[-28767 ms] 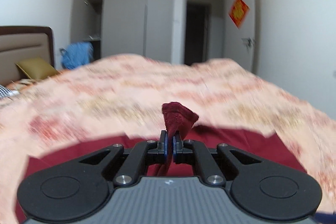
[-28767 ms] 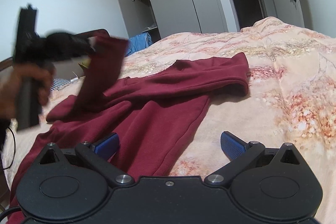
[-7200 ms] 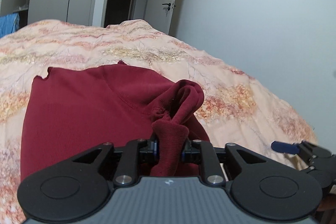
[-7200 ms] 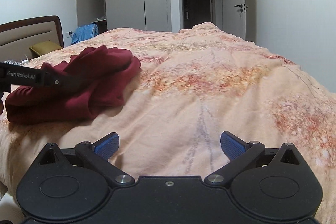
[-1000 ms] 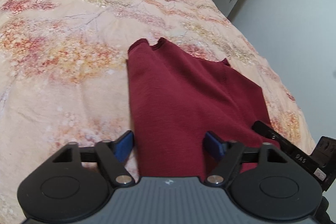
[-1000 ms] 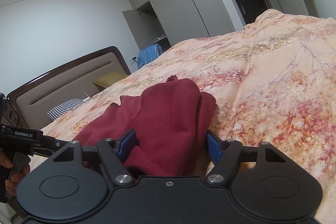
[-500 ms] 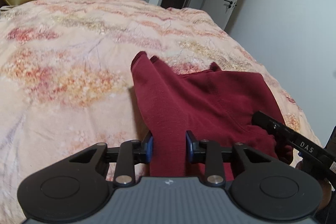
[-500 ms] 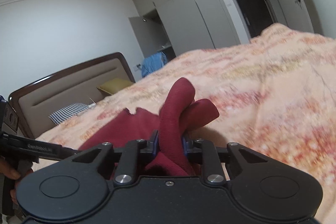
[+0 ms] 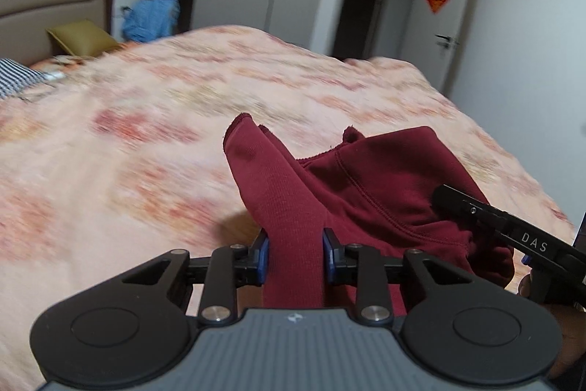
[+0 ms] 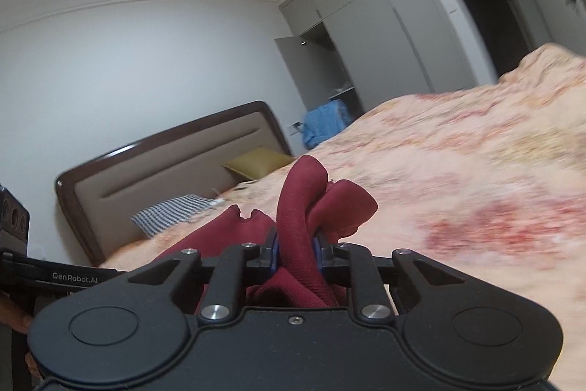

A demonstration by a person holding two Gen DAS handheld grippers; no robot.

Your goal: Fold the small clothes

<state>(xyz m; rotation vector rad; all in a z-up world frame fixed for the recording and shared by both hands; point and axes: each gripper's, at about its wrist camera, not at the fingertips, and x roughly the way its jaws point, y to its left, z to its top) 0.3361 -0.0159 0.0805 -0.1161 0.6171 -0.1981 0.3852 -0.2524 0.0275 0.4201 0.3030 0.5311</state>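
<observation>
On the bed, a dark red garment is pinched at its near edge by both grippers.

Left gripper has its jaws closed on a thick fold of the cloth at the garment's left side; right gripper has its jaws clamped on a bunched ridge at the other side, with loops of fabric puffing up above them. The far end looks to rest on the floral quilt, partly folded. The knit looks soft, light and floppy, likely to sag and crease between the two holds. Edges, seams and corners seem the best places to grip, since doubled layers could slide apart.
</observation>
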